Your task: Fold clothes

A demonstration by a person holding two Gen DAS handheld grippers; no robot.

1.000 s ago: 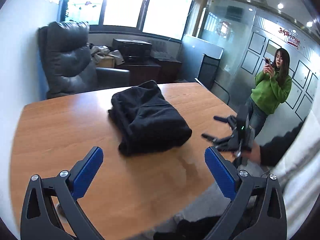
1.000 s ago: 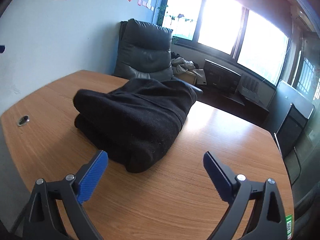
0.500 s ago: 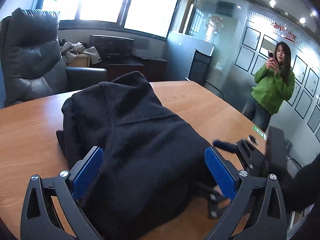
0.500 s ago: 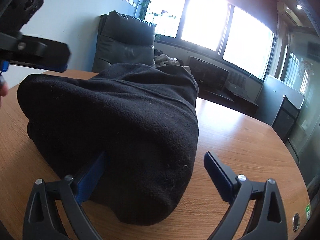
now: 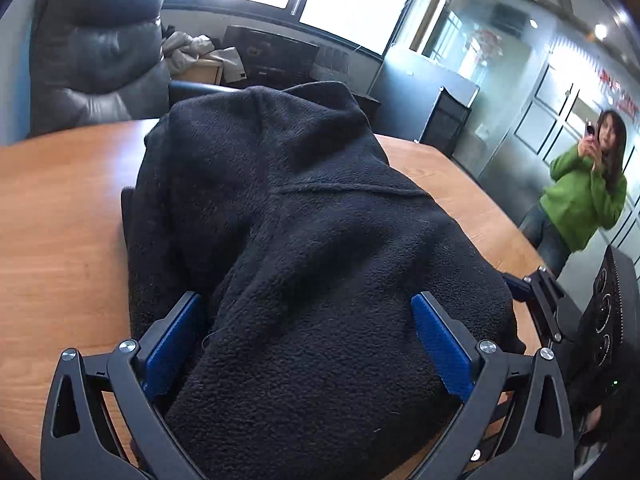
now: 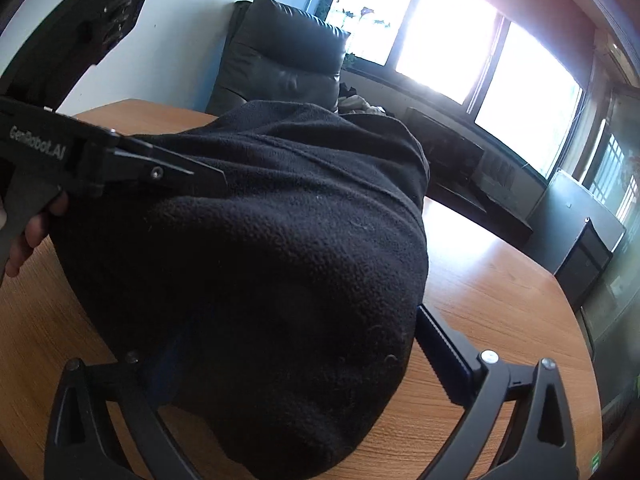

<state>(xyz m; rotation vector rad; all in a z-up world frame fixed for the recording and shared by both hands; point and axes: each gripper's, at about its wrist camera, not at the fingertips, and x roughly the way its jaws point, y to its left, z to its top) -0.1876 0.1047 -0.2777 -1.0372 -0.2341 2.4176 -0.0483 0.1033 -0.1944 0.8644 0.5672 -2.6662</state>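
Observation:
A folded black fleece garment (image 5: 304, 216) lies in a thick bundle on the wooden table (image 5: 52, 216). My left gripper (image 5: 308, 340) is open, its blue pads on either side of the bundle's near end. The garment (image 6: 280, 248) also fills the right wrist view. My right gripper (image 6: 304, 344) is open around another end of the bundle; its left pad is hidden under the cloth. The left gripper shows from the side in the right wrist view (image 6: 120, 160); the right one shows at the edge of the left wrist view (image 5: 536, 288).
A black leather armchair (image 5: 100, 52) stands behind the table by the windows. A woman in a green sweater (image 5: 580, 200) stands off the table's right side. Low dark cabinets (image 6: 460, 160) line the wall under the windows.
Both grippers have moved forward from off the garment to straddle it from opposite ends. The garment has stayed in place on the table.

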